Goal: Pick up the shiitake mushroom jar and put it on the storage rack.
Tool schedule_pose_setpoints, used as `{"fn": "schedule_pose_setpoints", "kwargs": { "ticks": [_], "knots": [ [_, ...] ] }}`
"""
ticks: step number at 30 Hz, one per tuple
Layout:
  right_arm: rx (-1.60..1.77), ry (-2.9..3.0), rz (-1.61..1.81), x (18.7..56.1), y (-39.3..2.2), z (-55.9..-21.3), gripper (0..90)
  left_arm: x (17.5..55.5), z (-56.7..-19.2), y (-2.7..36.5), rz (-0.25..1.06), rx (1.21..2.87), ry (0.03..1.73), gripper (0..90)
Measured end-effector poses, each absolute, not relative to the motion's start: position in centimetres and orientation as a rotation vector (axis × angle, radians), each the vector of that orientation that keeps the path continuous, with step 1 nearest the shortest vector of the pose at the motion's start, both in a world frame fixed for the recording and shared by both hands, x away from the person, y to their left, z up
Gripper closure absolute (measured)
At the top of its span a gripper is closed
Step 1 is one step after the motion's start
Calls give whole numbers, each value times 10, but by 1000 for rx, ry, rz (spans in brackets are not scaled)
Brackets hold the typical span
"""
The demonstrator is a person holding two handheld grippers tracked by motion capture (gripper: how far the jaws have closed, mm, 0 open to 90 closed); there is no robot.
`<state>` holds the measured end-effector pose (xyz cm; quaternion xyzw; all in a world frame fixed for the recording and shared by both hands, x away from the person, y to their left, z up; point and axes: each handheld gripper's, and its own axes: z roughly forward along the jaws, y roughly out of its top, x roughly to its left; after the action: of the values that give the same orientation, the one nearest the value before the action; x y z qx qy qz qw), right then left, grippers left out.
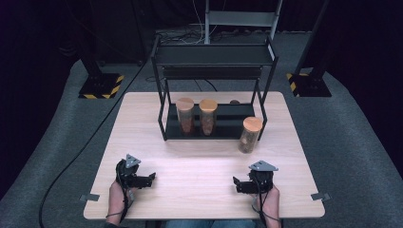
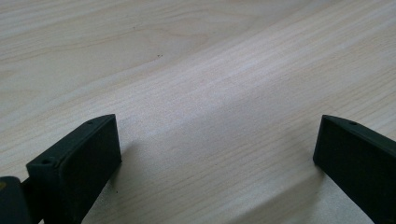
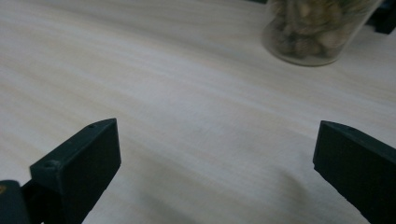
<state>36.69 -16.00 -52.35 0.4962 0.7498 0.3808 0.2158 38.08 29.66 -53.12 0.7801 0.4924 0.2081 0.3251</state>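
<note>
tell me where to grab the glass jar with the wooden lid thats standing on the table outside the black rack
Probably best to grip the clear glass jar with the round wooden lid around its body below the lid, coming level from the near side with the right claw, which lies nearest. It stands upright, tall and narrow, so opposite sides of the cylinder give the jaws parallel contact. The black metal rack crowds its far left side.
</note>
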Motion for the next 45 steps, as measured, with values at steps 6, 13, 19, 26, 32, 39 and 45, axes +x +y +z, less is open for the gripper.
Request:
{"fn": "schedule_pose_setpoints", "kwargs": {
  "ticks": [6,13,19,26,32,39,45],
  "knots": [
    [1384,1994,1047,385,-162,-516,0,381,-531,297,544,2045,1290,0],
    [1365,1892,1043,420,-163,-504,0,381,-531,297,544,2046,1290,0],
    [1348,1829,1051,445,-163,-494,0,381,-531,297,545,2045,1290,1],
    [1323,1812,1053,461,-160,-492,0,381,-531,297,545,2045,1291,1],
    [1311,1794,1061,469,-157,-493,0,381,-531,297,546,2046,1291,1],
    [1330,1739,1058,472,-159,-501,13,381,-531,297,546,2047,1289,0],
    [1329,1773,1126,473,-164,-506,209,381,-531,297,547,2046,1290,1]
  ]
}}
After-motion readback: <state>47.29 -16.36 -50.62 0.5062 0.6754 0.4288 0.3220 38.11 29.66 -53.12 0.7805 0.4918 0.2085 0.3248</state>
